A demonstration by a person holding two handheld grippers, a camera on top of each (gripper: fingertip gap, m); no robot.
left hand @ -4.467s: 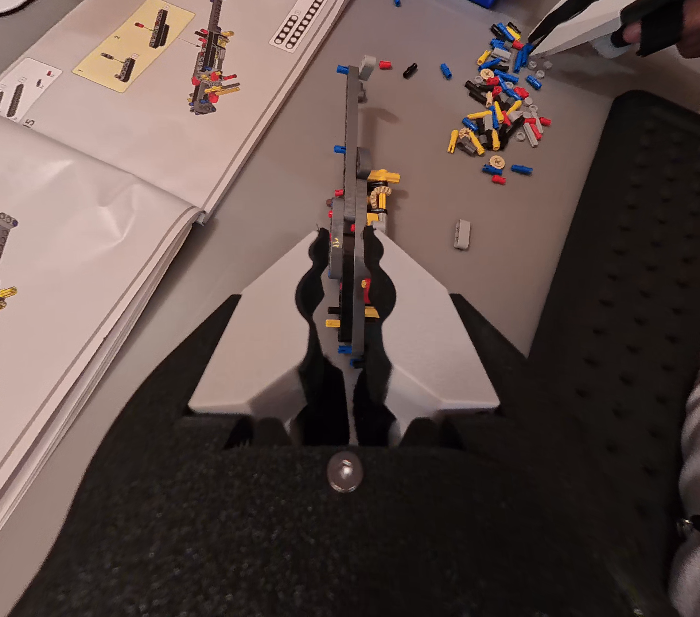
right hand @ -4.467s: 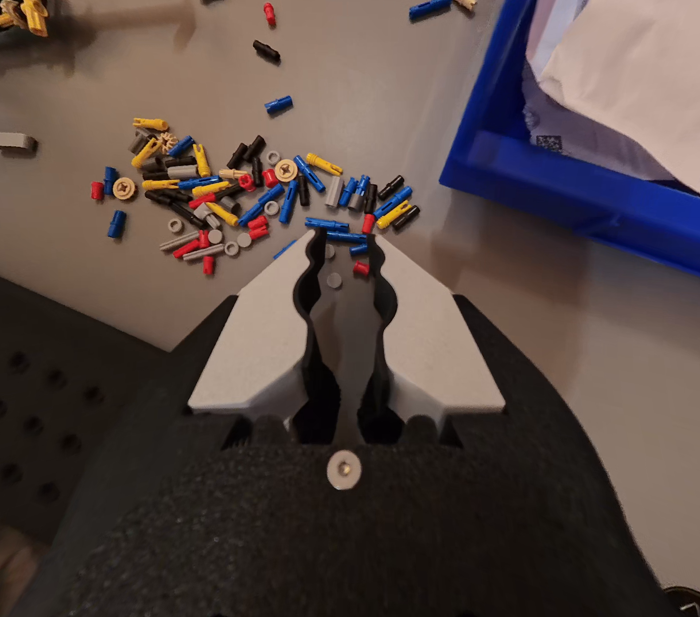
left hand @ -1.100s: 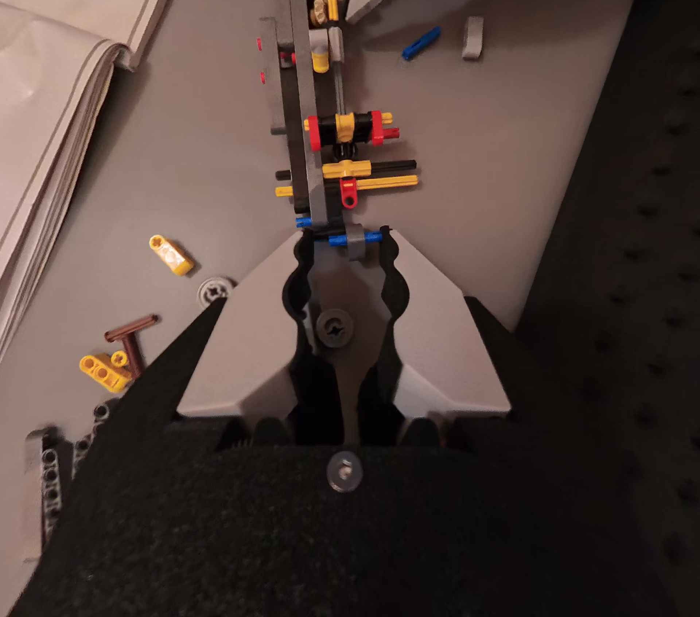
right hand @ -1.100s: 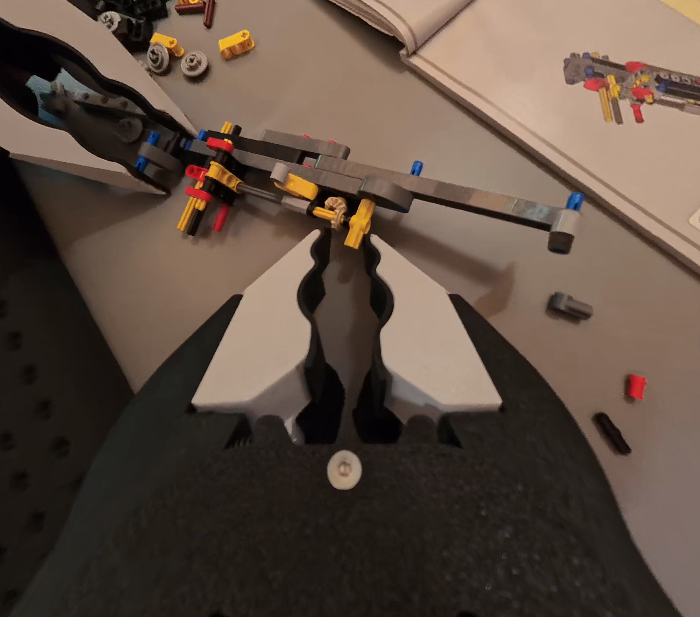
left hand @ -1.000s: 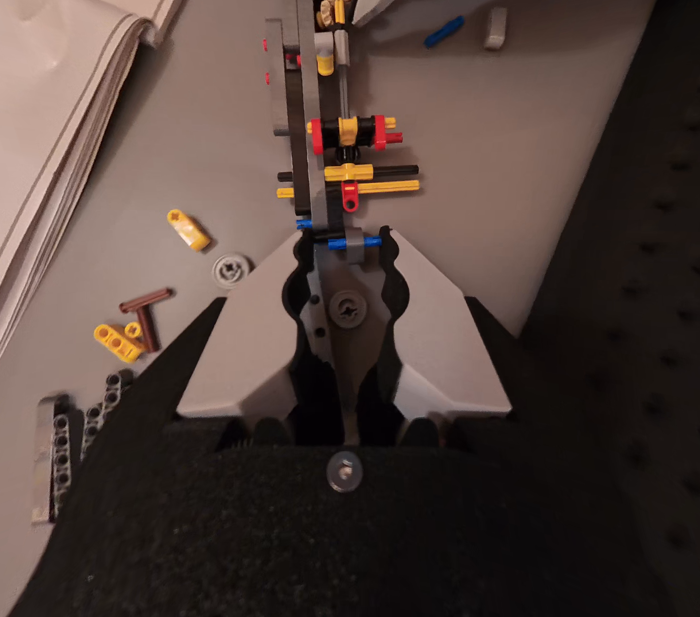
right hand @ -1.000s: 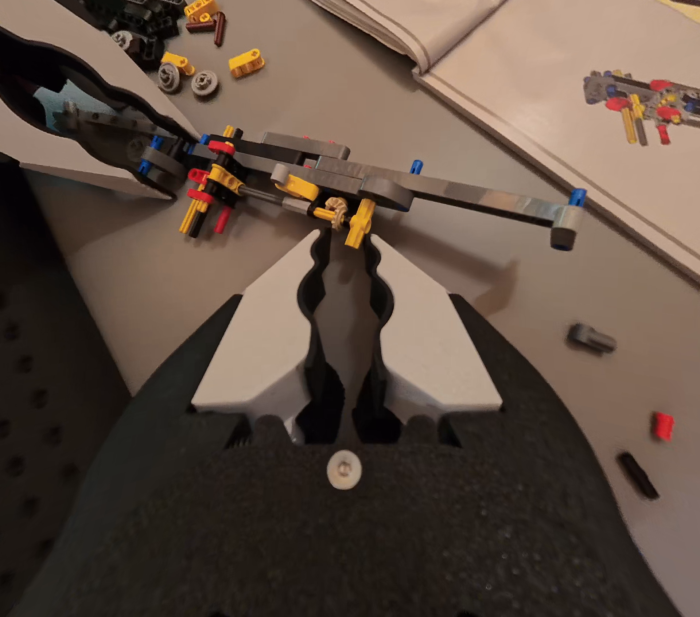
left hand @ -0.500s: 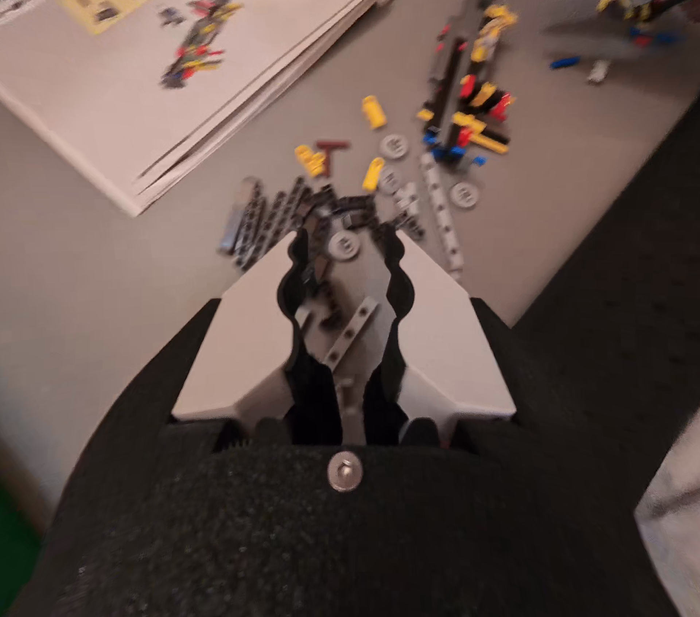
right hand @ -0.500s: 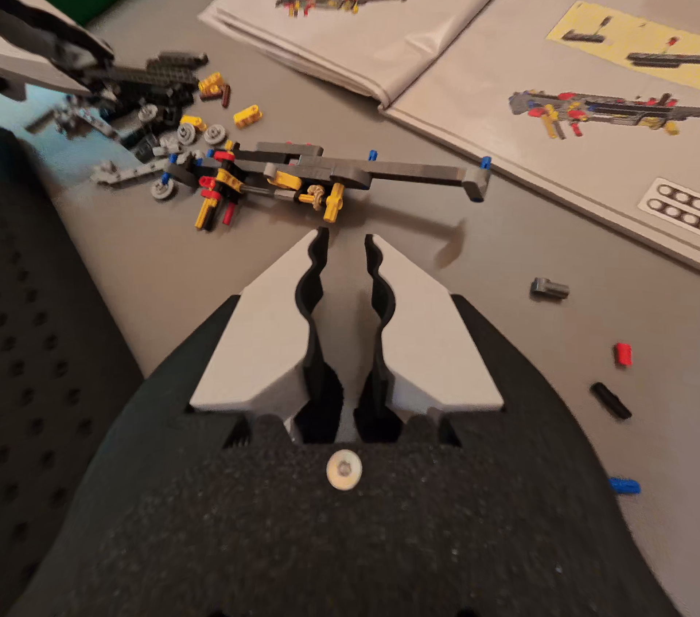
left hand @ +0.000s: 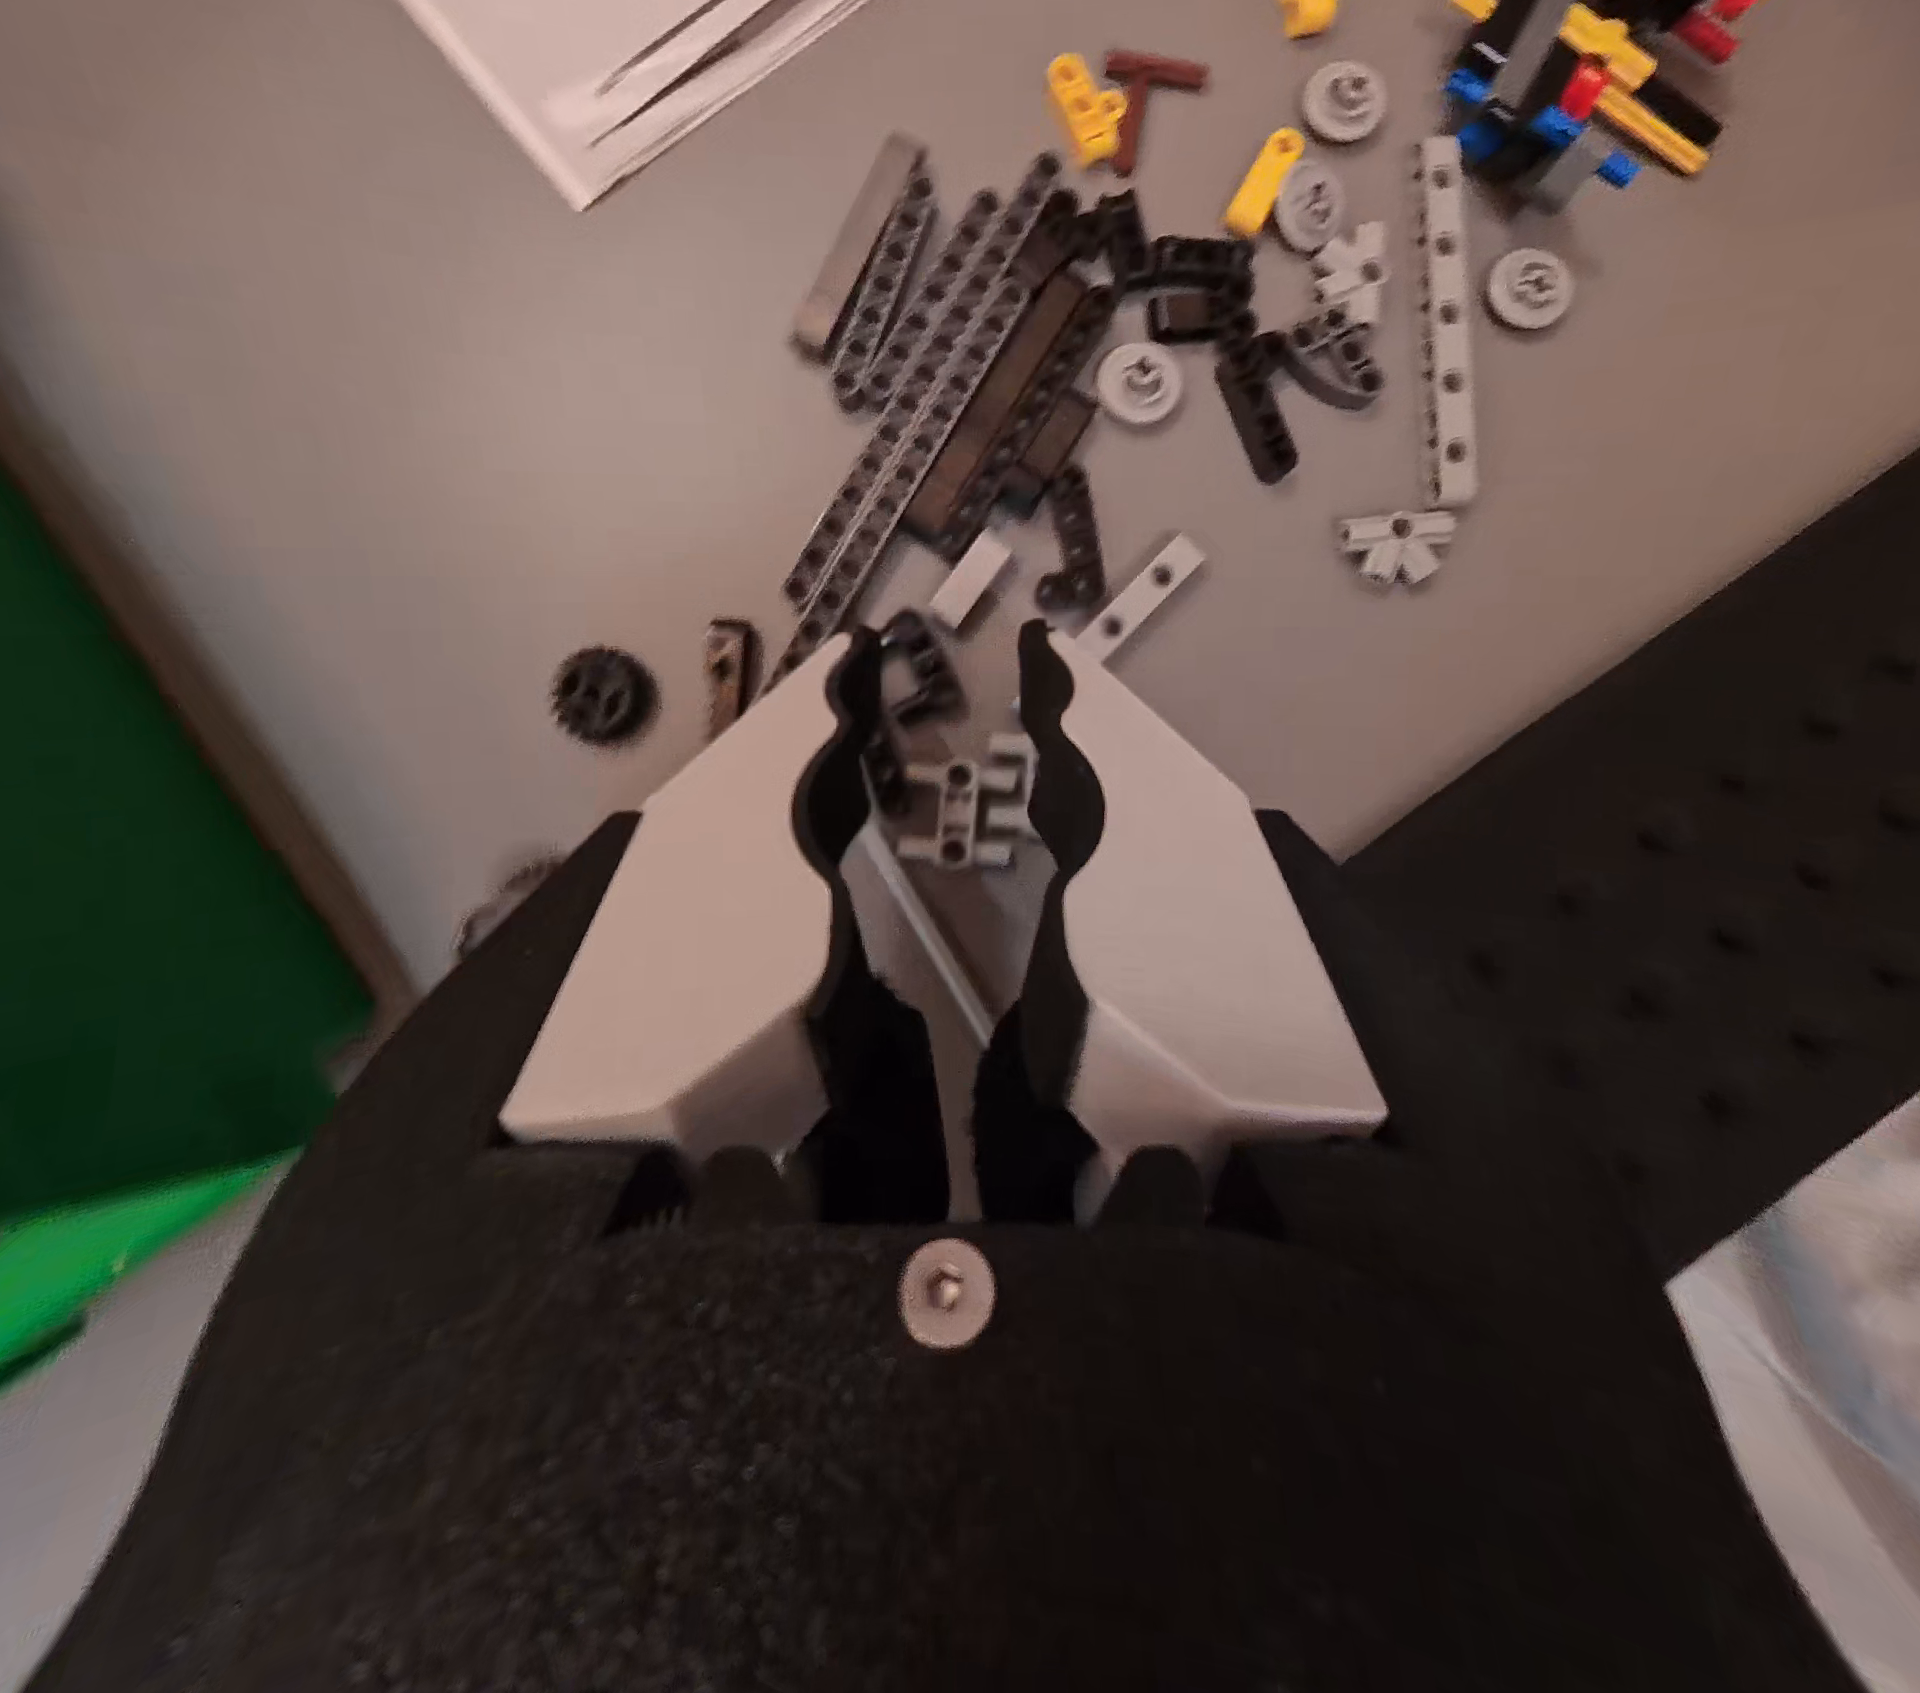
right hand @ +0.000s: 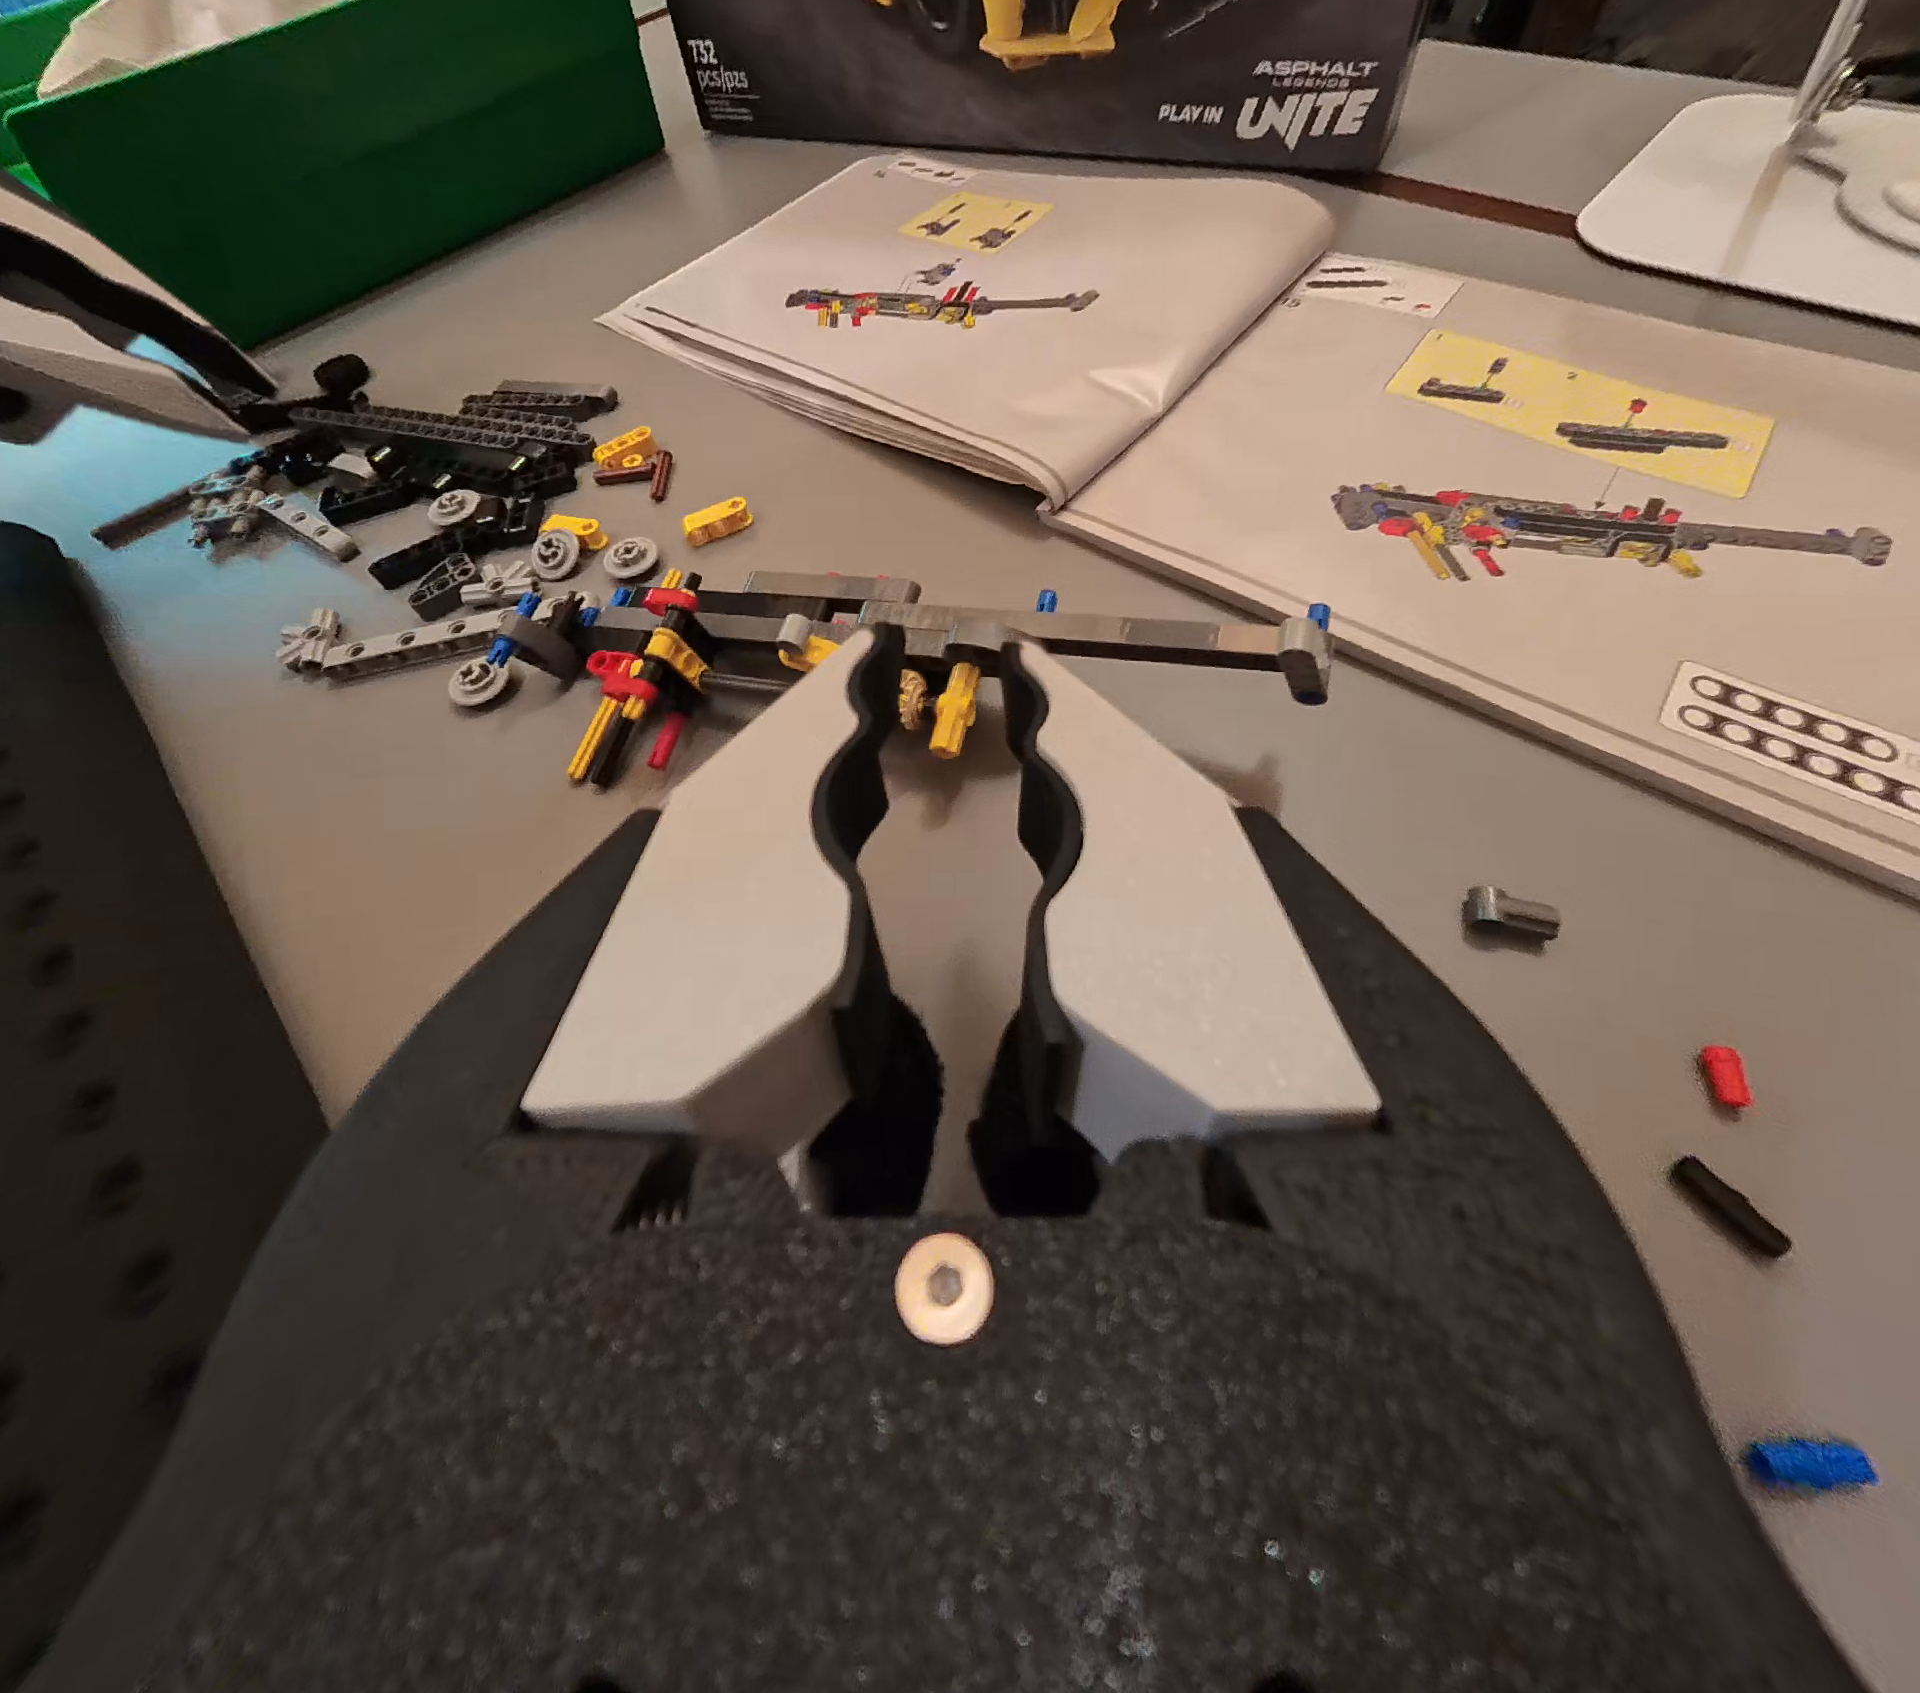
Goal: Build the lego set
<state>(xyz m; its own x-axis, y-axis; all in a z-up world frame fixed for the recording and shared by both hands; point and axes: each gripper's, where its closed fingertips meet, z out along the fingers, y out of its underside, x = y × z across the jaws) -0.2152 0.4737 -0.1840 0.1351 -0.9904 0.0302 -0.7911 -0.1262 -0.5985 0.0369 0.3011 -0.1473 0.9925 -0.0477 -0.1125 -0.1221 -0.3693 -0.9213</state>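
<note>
Now we are choosing the next part, we judge: our left gripper [left hand: 940, 641] hovers with jaws spread and empty over a pile of loose beams [left hand: 966, 355] on the grey tabletop [left hand: 416, 396]. Our right gripper [right hand: 940, 641], jaws also spread and empty, points at the half-built frame [right hand: 935, 630] lying flat near the open instruction booklet [right hand: 1507, 448]. Next, the left jaws must settle around one beam without dragging its neighbours. Motion blur softens the pile, and our grippers hide pieces beneath them, so which beam is meant we cannot tell.
</note>
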